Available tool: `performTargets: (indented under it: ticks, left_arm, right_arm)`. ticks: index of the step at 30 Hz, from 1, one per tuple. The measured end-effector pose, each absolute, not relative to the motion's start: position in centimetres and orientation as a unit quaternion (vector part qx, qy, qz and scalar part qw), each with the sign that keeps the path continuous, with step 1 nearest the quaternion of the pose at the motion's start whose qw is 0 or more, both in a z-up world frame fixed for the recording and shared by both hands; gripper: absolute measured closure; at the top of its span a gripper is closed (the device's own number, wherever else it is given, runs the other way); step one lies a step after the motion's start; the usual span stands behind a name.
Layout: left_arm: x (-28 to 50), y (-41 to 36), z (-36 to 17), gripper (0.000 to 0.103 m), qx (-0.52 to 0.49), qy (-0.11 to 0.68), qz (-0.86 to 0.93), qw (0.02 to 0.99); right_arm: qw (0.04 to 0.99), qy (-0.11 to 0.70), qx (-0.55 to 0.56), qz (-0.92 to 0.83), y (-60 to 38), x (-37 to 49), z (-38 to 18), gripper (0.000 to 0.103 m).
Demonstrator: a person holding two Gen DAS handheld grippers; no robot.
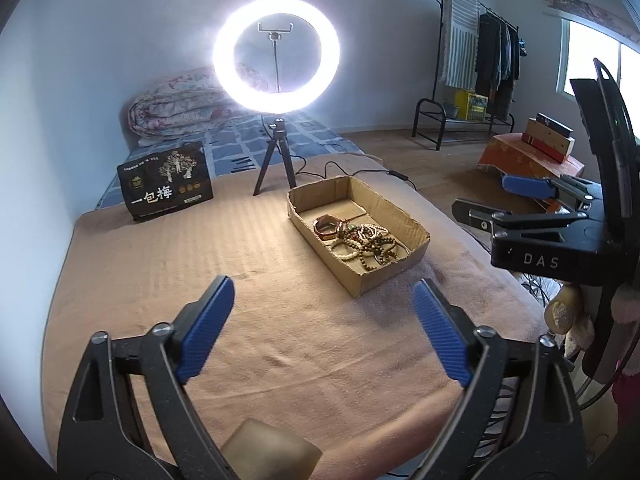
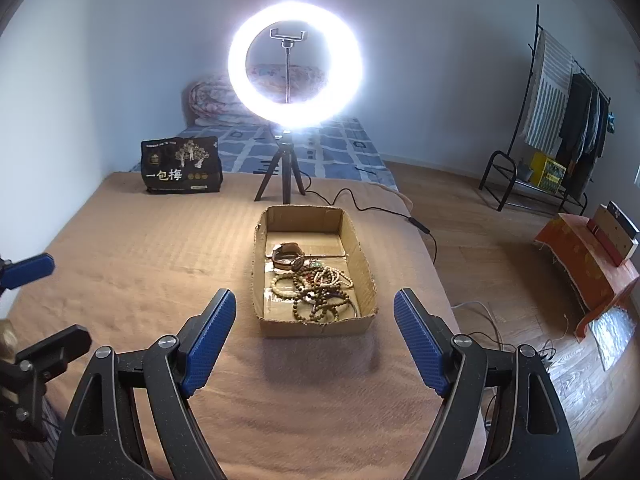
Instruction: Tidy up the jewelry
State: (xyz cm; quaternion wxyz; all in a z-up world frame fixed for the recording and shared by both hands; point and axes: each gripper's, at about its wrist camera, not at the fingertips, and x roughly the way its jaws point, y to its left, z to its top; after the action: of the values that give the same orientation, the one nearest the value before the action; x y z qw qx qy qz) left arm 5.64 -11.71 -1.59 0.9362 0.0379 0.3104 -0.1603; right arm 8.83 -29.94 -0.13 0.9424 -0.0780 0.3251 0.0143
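Note:
A shallow cardboard box (image 1: 416, 254) (image 2: 262, 322) sits on the tan blanket. Inside lies a tangled pile of beaded bracelets (image 1: 370, 246) (image 2: 316, 288) and a brown leather watch (image 1: 326, 228) (image 2: 286, 258) at the pile's far end. My left gripper (image 1: 324, 304) is open and empty, hovering over the blanket to the near left of the box. My right gripper (image 2: 314, 316) is open and empty, its blue pads either side of the box's near end, above it. The right gripper also shows in the left wrist view (image 1: 528, 188), right of the box.
A lit ring light on a small tripod (image 1: 276, 160) (image 2: 282, 176) stands behind the box, its cable (image 2: 384, 208) trailing right. A black snack bag (image 1: 166, 186) (image 2: 182, 168) stands at the back left. The bed edge drops off to the right, with wood floor, a clothes rack (image 2: 560, 128) and an orange-covered stool (image 2: 588, 268).

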Motion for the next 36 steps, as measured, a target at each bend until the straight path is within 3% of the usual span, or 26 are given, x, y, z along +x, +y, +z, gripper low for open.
performTargets:
  ticks: [10,36]
  left_arm:
    - [5.30,-11.31,-1.16,0.003,0.042,0.305,-0.135,0.942]
    - [4.91,-11.60,-1.12,0.002,0.050,0.308,-0.127,0.942]
  right_arm:
    - [0.945,0.319,-0.076,0.009,-29.79,8.36,0.23,0.022]
    - [0.946,0.316,-0.072,0.005,-29.86,7.87,0.55,0.022]
